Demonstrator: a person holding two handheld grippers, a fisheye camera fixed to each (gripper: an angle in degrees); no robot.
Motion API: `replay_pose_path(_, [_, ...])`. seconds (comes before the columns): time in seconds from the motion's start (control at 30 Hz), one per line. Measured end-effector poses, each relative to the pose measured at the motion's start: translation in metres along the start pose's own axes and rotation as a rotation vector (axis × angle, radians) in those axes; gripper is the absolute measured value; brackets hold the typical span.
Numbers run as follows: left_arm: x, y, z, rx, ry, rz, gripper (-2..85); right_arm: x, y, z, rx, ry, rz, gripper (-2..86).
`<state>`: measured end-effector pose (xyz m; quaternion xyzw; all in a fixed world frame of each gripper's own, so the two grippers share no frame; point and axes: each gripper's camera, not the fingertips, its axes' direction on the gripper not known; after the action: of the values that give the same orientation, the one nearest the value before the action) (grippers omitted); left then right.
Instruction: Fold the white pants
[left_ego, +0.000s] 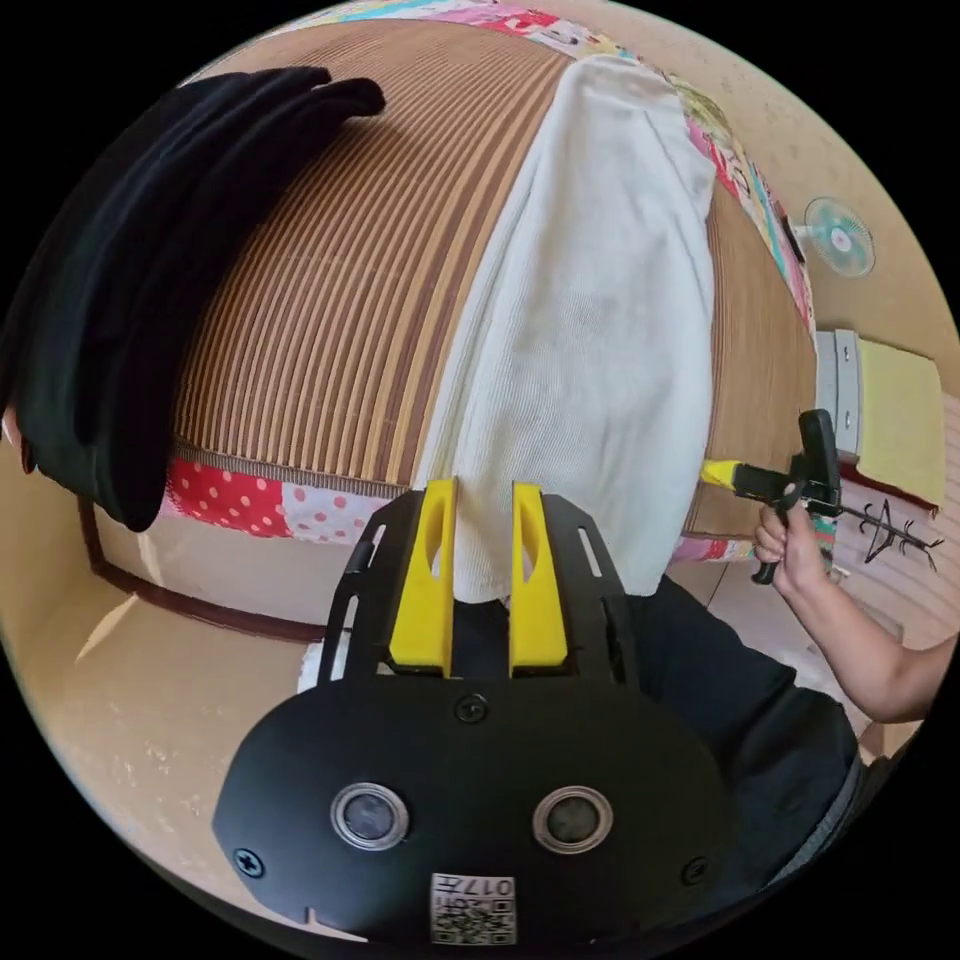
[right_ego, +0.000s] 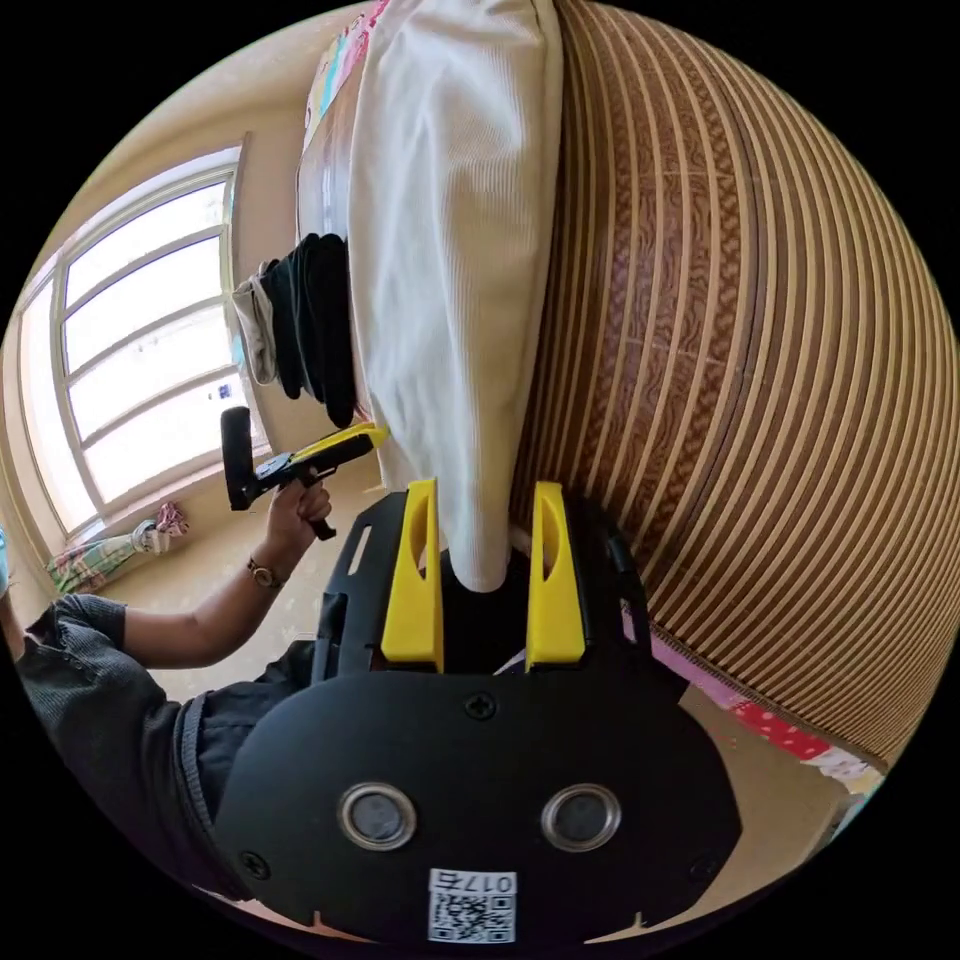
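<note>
In the left gripper view, I see my left gripper (left_ego: 483, 570) at 6 o'clock with its yellow jaws spread, a gap between them. The near end of the white pants (left_ego: 580, 340) hangs down between the jaws, but the jaws do not press on it, so I read the left gripper as released. The pants lie lengthwise on a striped brown mat (left_ego: 340, 300), running from 6 o'clock up toward 12 o'clock. A pile of black clothes (left_ego: 120, 290) sits on the mat's edge at 9 o'clock. At 3 o'clock a hand (left_ego: 785, 540) holds the right gripper (left_ego: 715, 472), its yellow tip just beside the pants' edge; from here I cannot tell whether it is parted. A fan (left_ego: 840, 236) stands at 2 o'clock.

In the right gripper view, the right gripper (right_ego: 485, 575) sits at 6 o'clock, jaws apart, with the pants' end (right_ego: 450, 280) drooping between them and a gap on each side: released. The pants stretch toward 12 o'clock along the mat (right_ego: 760, 380). At 9 o'clock a hand (right_ego: 295, 515) holds the left gripper (right_ego: 360, 436), its tip near the pants' edge, beneath the black clothes (right_ego: 315, 320). A window (right_ego: 130, 360) shows at 9 o'clock.
</note>
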<state>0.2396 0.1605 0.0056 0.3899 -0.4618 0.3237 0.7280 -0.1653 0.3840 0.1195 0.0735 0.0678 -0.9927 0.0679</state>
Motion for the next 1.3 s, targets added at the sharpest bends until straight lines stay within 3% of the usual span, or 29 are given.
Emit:
replay_pose_path(0.1, [0.033,-0.007,-0.006,-0.067,-0.163,0.154,3.9,-0.012,0.002,0.016,0.008,0.054,0.023,4.9])
replay_pose_path(0.17, [0.037,-0.010,-0.019,-0.104,-0.156,0.201,3.0,-0.022,0.000,0.009,0.025,0.039,0.034,4.1])
replay_pose_path(0.33, [-0.004,0.005,-0.088,-0.031,0.203,0.307,2.9,-0.056,0.018,-0.021,0.146,-0.102,0.004,3.6])
replay_pose_path(0.53, [-0.063,0.007,-0.067,-0.075,0.307,0.130,3.9,-0.016,0.008,0.012,0.097,-0.060,0.153,6.1])
replay_pose_path(0.6, [-0.067,0.002,-0.067,-0.103,0.243,0.070,5.5,-0.024,0.011,-0.013,0.230,-0.042,0.146,10.1])
replay_pose_path(0.7, [-0.067,-0.007,-0.092,0.012,0.253,0.056,8.0,-0.033,0.004,-0.041,0.356,0.026,0.135,11.8])
replay_pose_path(0.8, [-0.057,-0.027,-0.099,0.045,0.290,0.101,9.0,-0.021,-0.030,-0.038,0.312,-0.008,0.124,11.7])
replay_pose_path(0.93, [-0.028,-0.053,-0.066,-0.105,0.270,0.179,7.4,-0.022,-0.054,-0.024,0.214,0.063,0.108,7.1])
replay_pose_path(1.07, [-0.008,-0.028,-0.066,-0.068,0.232,0.214,4.9,-0.026,-0.027,-0.027,0.188,0.062,0.069,4.7])
replay_pose_path(1.23, [0.008,0.012,-0.049,-0.270,0.172,0.208,5.3,-0.011,0.022,-0.015,0.114,-0.005,0.146,5.0])
replay_pose_path(1.3, [0.003,0.015,-0.055,-0.270,0.158,0.163,6.3,-0.010,0.037,-0.039,0.202,-0.034,0.137,7.3])
